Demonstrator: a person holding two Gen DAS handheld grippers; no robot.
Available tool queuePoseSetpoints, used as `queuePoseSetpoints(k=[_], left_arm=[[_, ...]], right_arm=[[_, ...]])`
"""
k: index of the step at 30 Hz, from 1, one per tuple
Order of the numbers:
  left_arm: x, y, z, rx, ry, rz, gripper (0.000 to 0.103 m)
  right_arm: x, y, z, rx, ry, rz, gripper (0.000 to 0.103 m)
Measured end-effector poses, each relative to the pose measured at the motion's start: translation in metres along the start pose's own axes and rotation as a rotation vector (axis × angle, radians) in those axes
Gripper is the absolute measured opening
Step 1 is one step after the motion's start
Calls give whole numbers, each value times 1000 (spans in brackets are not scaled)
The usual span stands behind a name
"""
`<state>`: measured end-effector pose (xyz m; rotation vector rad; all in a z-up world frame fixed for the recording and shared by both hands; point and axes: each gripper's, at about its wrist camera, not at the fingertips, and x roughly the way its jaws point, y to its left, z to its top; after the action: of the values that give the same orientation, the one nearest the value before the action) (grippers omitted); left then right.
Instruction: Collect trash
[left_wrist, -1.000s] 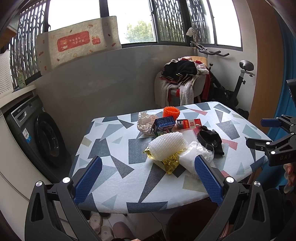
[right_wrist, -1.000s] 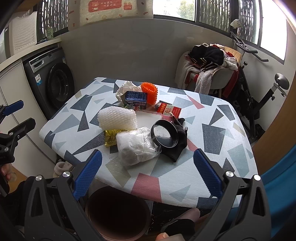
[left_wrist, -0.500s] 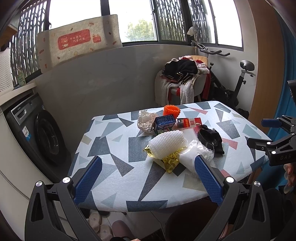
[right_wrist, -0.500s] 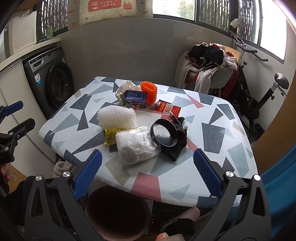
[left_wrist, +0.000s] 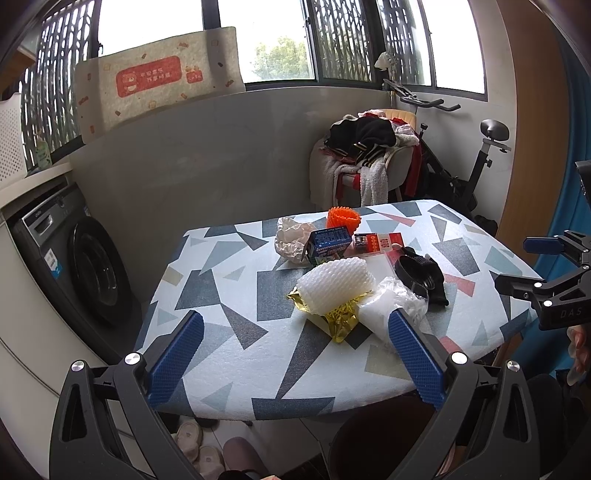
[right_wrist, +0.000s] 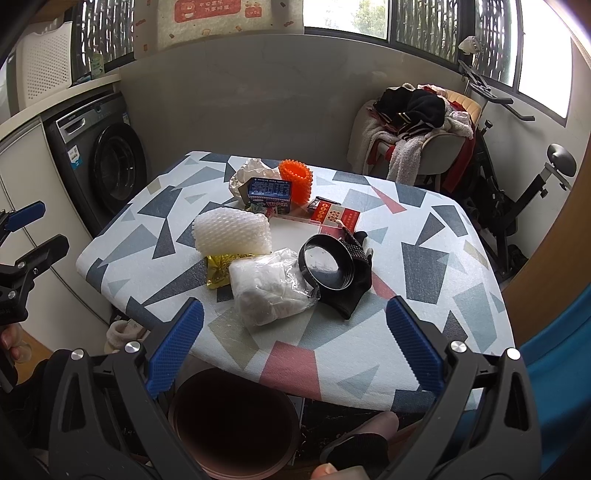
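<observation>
Lying bunched mid-table, the trash — a white foam net (right_wrist: 232, 235), a gold wrapper (right_wrist: 219, 269) under it and a clear plastic bag (right_wrist: 271, 291) — sits close to the near edge, likely so it can drop into the brown bin (right_wrist: 234, 424) below. Left gripper (left_wrist: 293, 363) and right gripper (right_wrist: 293, 345) hover short of the table (right_wrist: 424, 332), jaws spread wide and holding nothing.

The right tool (right_wrist: 294, 345), jaws spread wide, hovers above the table (right_wrist: 424, 321) near a clear plastic bag (right_wrist: 267, 291).
</observation>
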<state>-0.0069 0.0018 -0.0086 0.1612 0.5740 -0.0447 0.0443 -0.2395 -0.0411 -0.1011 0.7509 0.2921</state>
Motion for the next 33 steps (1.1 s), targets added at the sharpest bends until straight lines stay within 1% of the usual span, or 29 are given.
queuePoseSetpoints(k=[16,18,25,26,27,31,33], left_arm=[[0,0,1,-1,2,-2,98],[4,1,-6,-1,2,-4,98],[4,0,-14,-7,-2,2,98],[2,0,-17,-12,-7,6,98],[9,-3,-17,-20,-7,2,98],[14,4,-22,-78,-4,-10,98],[16,10,-23,-117,-9,-53,98]], right_arm=[[-1,0,1,0,3,-4,97],[-1,-1,-1,2,4,-5,97],[7,-2,-6,1,18,-3,97],[8,-2,-6,7,23,2,97],[9,-3,-6,11,26,6,97],[13,-12,-9,40,13,13,98],[18,-18,-11,63,8,12,98]])
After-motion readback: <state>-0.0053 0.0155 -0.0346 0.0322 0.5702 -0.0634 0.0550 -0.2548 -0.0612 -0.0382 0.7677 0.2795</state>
